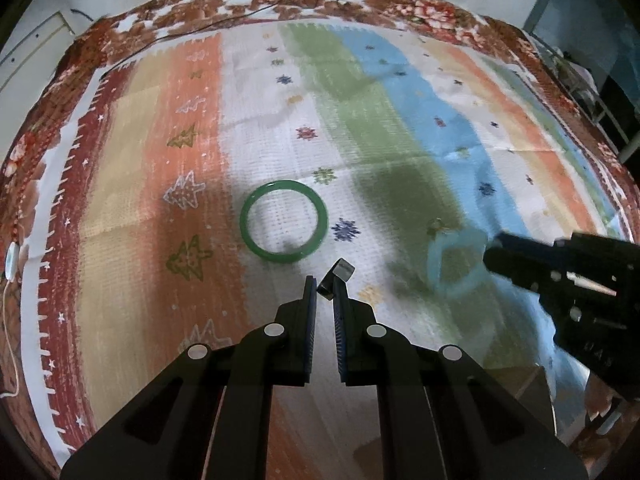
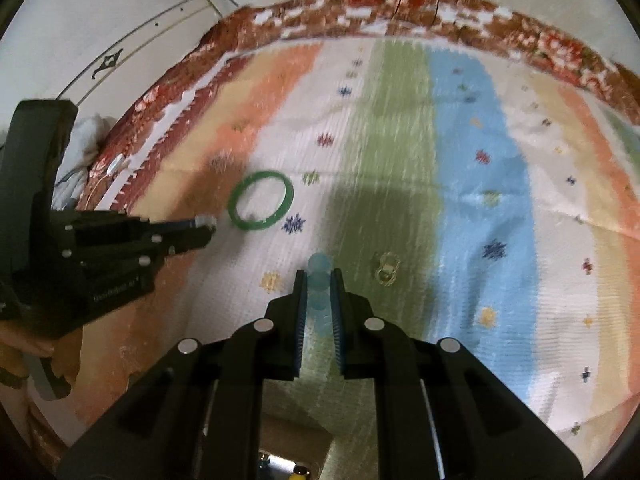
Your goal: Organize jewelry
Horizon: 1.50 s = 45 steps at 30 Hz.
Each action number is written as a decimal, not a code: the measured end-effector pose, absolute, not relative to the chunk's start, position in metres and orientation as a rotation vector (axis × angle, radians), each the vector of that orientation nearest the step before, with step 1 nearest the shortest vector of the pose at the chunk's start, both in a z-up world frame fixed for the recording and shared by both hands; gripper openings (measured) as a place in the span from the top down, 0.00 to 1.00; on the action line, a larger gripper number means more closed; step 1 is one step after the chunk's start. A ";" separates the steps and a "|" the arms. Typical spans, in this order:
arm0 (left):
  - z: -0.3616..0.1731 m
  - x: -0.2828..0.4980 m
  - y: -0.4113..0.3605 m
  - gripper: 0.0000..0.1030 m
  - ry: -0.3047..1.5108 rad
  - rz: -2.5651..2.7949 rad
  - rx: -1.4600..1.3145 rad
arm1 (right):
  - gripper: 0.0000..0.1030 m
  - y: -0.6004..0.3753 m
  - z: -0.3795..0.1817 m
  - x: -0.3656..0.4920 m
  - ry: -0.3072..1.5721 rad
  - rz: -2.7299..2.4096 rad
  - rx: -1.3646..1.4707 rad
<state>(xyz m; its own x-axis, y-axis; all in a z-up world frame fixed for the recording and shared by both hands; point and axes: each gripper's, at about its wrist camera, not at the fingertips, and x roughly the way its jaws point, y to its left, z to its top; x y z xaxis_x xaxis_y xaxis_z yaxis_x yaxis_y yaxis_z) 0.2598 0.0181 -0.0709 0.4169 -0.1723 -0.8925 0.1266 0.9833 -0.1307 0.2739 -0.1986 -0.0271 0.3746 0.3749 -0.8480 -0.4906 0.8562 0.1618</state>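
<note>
Two tongs lift jewelry off the striped cloth.

The left gripper [image 1: 325, 286] pinches a small silver ring [image 1: 338, 278] at its tips. The right gripper [image 2: 319, 280] squeezes a light blue bangle [image 2: 320, 280] between its pads. A green bangle [image 1: 284, 222] lies flat on the striped cloth [image 1: 160, 160], just beyond the left gripper.

Striped cloth [image 1: 192, 120] in orange, cream, green and blue spread wide, dotted with small trees and stars. Beneath it, a floral blanket [image 1: 416, 10] in red and brown showing round the edge. Pale wall [image 2: 120, 8] behind, thin wires [image 1: 224, 20] trailing. Soft shadows across the middle.
</note>
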 end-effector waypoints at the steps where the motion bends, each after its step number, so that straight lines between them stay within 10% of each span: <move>1: -0.069 0.257 0.017 0.92 1.120 -0.191 -0.043 | 0.87 -0.201 -0.023 0.272 1.033 0.549 -0.128; 45: -0.003 0.110 -0.015 0.92 0.890 -0.367 -0.085 | 0.87 -0.244 0.053 0.134 0.754 0.680 -0.089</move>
<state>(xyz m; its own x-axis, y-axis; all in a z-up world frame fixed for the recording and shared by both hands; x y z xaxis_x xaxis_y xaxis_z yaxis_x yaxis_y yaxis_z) 0.1100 -0.0145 -0.0033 0.5718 -0.3476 -0.7431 0.2779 0.9343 -0.2232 0.1343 -0.2444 0.0528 0.5280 0.5376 -0.6574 -0.5988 0.7846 0.1607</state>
